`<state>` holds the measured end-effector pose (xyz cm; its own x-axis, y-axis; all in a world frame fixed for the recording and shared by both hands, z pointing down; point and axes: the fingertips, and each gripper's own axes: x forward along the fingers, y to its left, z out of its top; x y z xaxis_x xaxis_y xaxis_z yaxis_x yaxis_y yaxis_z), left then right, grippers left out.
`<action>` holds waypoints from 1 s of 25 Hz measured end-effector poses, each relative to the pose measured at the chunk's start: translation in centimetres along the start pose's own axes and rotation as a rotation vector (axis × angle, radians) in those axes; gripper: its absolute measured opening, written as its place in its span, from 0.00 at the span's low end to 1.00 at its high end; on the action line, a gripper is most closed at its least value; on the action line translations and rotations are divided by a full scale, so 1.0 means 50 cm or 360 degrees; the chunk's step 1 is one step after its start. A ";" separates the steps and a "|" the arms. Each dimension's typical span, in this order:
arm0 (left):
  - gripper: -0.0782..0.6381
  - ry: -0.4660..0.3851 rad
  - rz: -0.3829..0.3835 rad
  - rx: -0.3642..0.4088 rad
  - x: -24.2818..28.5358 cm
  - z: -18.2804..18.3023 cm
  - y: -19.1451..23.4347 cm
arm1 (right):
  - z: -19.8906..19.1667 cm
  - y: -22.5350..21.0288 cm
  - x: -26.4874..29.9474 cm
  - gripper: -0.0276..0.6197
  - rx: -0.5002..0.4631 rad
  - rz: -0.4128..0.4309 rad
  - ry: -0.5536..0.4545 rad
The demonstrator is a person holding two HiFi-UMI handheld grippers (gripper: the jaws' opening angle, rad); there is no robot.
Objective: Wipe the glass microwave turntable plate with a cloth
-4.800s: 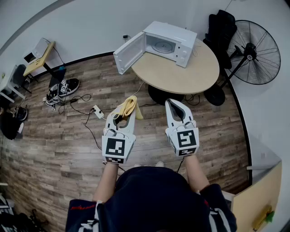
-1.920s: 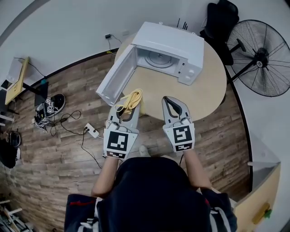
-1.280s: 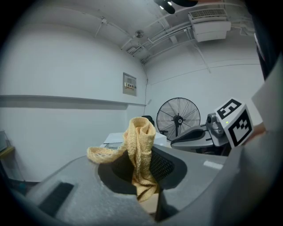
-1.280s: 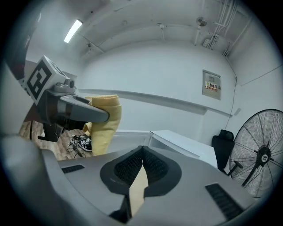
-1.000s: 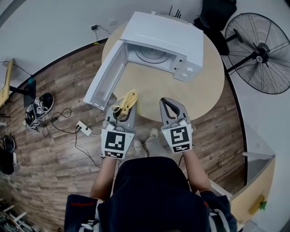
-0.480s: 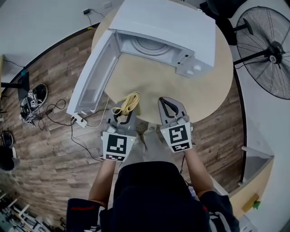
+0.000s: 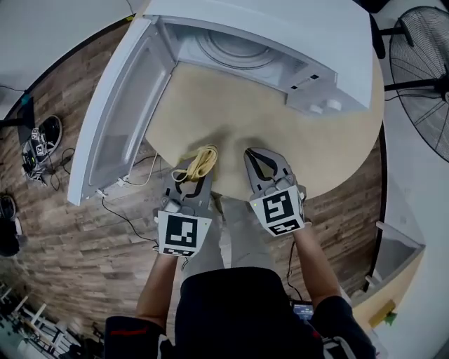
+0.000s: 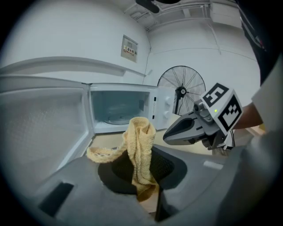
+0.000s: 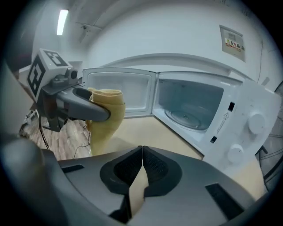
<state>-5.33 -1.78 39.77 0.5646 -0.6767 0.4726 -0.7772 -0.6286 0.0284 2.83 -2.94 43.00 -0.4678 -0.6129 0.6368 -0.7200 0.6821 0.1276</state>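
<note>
Quick update, nearest stuff first. Left claw (image 7: 191, 175) is clenched on the yellow cloth (image 8: 140, 150), which sticks up out of the jaws w/ a loose end flopping to that claw's left. Right claw (image 7: 258, 158) is clenched too, jaws pressed together w/ nothing in them.

What changed: a few secs ago the microwave (image 7: 280, 21) was way across the room. Now I'm right up on it and both claw tips sit over the near rim of the worktop (image 7: 231, 112). So imo the approach is basically done and wiping hasn't started.

Edges: the curved worktop rim is right under both claws. The open door (image 7: 116, 119) hangs out to the left of the left claw and past the rim, so not much swing room that side. The control panel is ahead and right of the right claw.

Open room: bare worktop straight ahead of both claws up to the cavity. The glass turntable plate (image 9: 190, 117) is inside, ahead and between the two claws, untouched afaict. The fan (image 7: 428, 42) is far off to the right, no issue.
</note>
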 end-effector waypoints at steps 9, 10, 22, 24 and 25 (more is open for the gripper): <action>0.19 0.0042 -0.0002 -0.0006 0.066 -0.103 0.015 | -0.069 -0.049 0.108 0.06 -0.0070 0.0048 0.0053; 0.19 0.0044 0.0001 -0.0008 0.072 -0.109 0.016 | -0.068 -0.060 0.117 0.06 -0.0105 0.0037 0.0054; 0.19 0.0073 0.0008 0.0023 0.119 -0.146 0.026 | -0.016 -0.182 0.206 0.13 -0.0447 -0.0090 0.0035; 0.19 0.0072 0.0002 0.0035 0.120 -0.148 0.027 | -0.004 -0.200 0.215 0.16 -0.0508 -0.0150 0.0040; 0.19 0.0070 0.0000 0.0038 0.121 -0.148 0.027 | 0.001 -0.208 0.219 0.17 -0.0538 -0.0180 0.0043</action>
<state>-5.05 -3.88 49.19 0.5514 -0.6593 0.5111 -0.7699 -0.6381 0.0076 5.16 -16.77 48.60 -0.3779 -0.6845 0.6234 -0.5543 0.7066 0.4399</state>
